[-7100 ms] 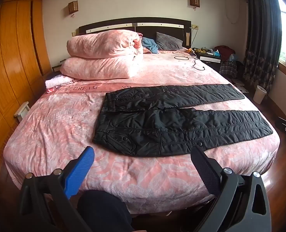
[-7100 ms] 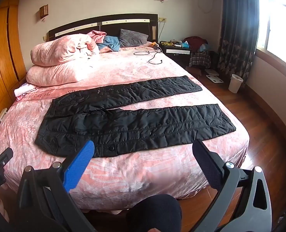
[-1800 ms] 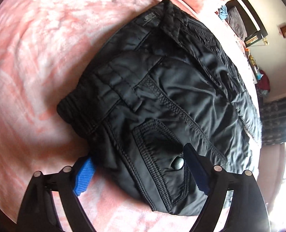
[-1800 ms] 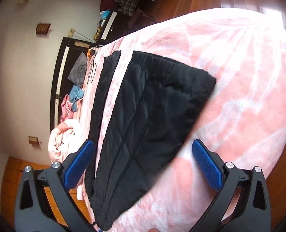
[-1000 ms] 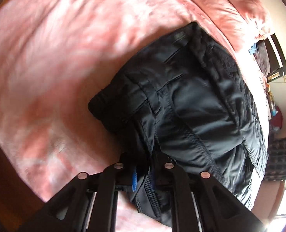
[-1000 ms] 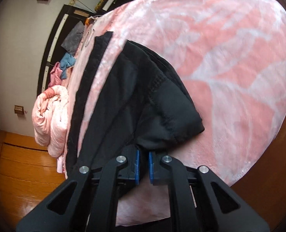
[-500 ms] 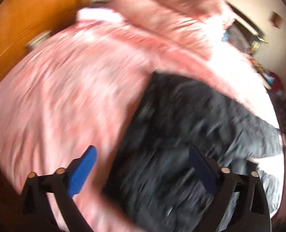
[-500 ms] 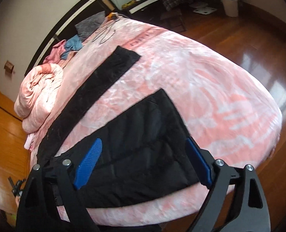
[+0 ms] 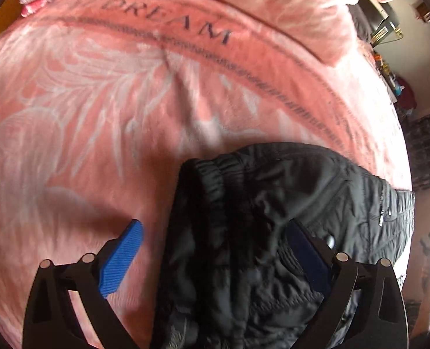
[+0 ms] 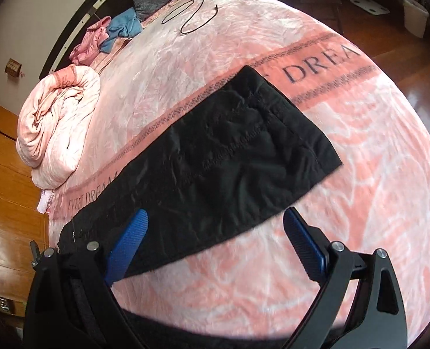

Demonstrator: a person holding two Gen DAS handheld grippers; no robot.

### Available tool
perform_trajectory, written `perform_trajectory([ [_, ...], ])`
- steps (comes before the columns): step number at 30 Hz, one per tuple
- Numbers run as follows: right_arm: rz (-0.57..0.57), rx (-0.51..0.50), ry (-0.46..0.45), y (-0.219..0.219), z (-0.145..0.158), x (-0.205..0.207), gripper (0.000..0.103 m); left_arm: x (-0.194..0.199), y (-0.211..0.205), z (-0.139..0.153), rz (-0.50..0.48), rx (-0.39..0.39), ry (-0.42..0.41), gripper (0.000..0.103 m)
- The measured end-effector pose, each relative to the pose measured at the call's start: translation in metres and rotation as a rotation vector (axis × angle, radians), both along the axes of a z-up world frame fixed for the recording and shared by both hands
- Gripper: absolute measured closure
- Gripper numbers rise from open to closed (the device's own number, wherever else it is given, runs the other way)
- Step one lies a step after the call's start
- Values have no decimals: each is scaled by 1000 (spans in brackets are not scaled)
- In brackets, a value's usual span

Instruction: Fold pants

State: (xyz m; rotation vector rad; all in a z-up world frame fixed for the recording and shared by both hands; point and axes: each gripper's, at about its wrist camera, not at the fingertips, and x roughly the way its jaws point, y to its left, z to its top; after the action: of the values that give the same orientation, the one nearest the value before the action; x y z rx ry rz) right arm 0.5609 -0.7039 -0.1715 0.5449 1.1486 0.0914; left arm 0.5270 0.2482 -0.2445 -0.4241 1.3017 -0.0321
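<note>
From my left wrist camera I see the left gripper [image 9: 215, 250] with its jaws spread wide, having just been opening; the black pants [image 9: 273, 218] bunch up in the lower middle of the frame, their elastic waistband end rising between the two blue pads [image 9: 121, 258], but neither pad presses on the cloth, so I hold nothing there. The left pad sits over the pink blanket [image 9: 127, 101], just beside the dark fabric, while the right pad lies against a background of pants; I cannot tell whether it touches them. The blanket's printed band with the word DREAM runs across the upper part of the frame. From my right wrist camera the right gripper [image 10: 215, 244] also stands wide, its jaws having just been opening, empty. A pant leg lies flat on the blanket, its hemmed end toward the centre right and the rest running down to the lower left, passing behind my left pad [image 10: 127, 244]; the right pad is over bare blanket, apart from the hem. A folded pink quilt [image 10: 58, 128] sits at the left, and a black cable [image 10: 194, 17] near the top.
</note>
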Motion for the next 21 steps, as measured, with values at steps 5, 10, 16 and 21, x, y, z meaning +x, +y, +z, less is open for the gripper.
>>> perform_trajectory([
  [5, 35, -65, 5, -14, -13, 66, 9, 14, -11, -3, -67, -45, -38, 6],
  [10, 35, -128, 2, -32, -34, 119, 9, 19, -11, -7, -26, -3, -60, 42],
  [16, 79, -174, 54, -38, -75, 161, 9, 17, -3, -10, 17, -42, -85, 56],
  [21, 117, -86, 8, -41, -80, 166, 49, 14, -6, -6, 60, -4, -88, 67],
])
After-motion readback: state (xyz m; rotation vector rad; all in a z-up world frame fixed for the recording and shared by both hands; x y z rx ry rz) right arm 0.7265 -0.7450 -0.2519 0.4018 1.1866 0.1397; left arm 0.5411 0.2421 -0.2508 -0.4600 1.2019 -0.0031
